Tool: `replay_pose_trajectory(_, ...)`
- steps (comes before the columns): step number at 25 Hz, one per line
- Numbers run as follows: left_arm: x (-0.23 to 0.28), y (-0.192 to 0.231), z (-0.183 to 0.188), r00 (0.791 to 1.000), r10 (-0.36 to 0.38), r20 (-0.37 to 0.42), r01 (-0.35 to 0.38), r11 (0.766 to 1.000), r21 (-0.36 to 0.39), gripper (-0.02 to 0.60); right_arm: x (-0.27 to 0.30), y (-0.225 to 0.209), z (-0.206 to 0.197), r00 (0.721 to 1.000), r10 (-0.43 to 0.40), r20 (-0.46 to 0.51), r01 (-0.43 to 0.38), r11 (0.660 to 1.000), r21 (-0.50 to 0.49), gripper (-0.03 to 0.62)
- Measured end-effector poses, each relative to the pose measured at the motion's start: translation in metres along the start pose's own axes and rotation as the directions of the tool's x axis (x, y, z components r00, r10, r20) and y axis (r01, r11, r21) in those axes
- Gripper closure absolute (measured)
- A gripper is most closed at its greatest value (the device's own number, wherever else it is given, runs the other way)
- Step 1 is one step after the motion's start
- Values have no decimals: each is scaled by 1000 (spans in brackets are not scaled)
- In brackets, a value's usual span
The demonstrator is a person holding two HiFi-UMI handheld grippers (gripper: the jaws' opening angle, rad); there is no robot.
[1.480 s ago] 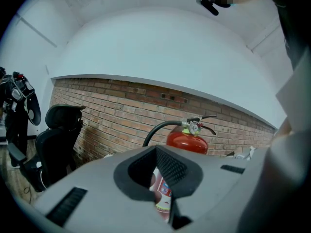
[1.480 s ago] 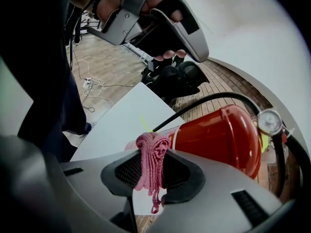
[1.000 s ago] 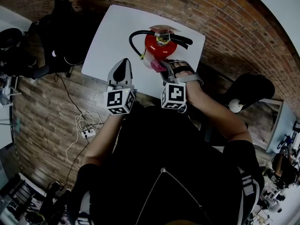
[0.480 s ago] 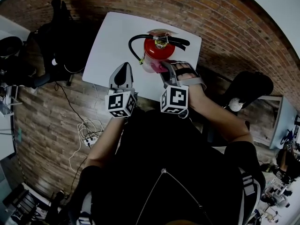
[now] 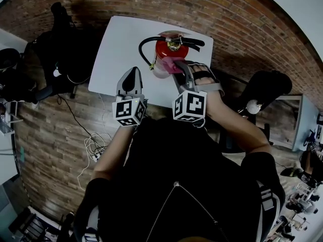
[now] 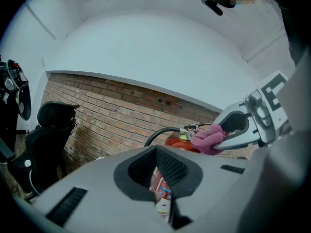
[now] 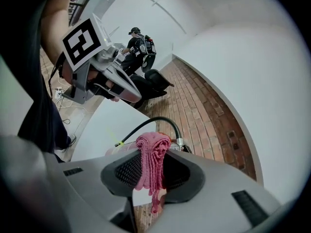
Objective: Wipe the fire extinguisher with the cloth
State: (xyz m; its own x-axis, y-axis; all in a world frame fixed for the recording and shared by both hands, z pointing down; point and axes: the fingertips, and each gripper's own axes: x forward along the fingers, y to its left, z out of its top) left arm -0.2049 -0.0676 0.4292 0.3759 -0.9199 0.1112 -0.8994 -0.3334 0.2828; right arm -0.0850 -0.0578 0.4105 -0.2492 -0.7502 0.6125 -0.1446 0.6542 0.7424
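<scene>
Right hand-held gripper (image 5: 177, 66) clenched on cloth (image 7: 151, 154) | fire extinguisher (image 5: 168, 50) upright | left hand-held gripper (image 5: 132, 71) closed

Fire extinguisher (image 5: 170, 49) on table (image 5: 121, 44)

White table (image 5: 121, 44) by brick wall (image 5: 227, 14) (cables (image 5: 93, 142) on floor (image 5: 45, 150)); perhaps a chair (image 5: 265, 87).

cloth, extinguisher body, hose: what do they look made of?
The cloth is a soft pink knit or looped textile: ribbed folds, limp drape. The extinguisher body has a smooth red painted shell, probably metal, though the look alone can't confirm it. The hose is matte black and holds a bent arc, so likely rubber.
</scene>
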Motion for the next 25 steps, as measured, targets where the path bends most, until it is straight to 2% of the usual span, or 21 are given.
replay_pose_trajectory(4, -4, 12, -1, 1000, -1, -7, 1, 1000, 2, 572, 3, 15, 11, 999, 39, 8, -39, 998, 46, 479)
replay_pose_trajectory(9, -9, 27, -1, 1000, 0, -13, 0, 1000, 2, 572, 28, 61, 20, 986, 164, 22, -165, 978, 130, 479)
replay_pose_trajectory(13, -14, 38, -2, 1000, 4, -19, -4, 1000, 4, 572, 63, 103, 11, 970, 244, -7, -239, 955, 174, 479)
replay_pose_trajectory(18, -20, 54, -9, 999, 28, -39, -28, 1000, 0, 572, 111, 154, -5, 950, 309, -46, -292, 932, 213, 479)
replay_pose_trajectory(25, -32, 77, -15, 996, 71, -54, -71, 997, -1, 572, 172, 208, -23, 941, 315, -122, -288, 937, 197, 479)
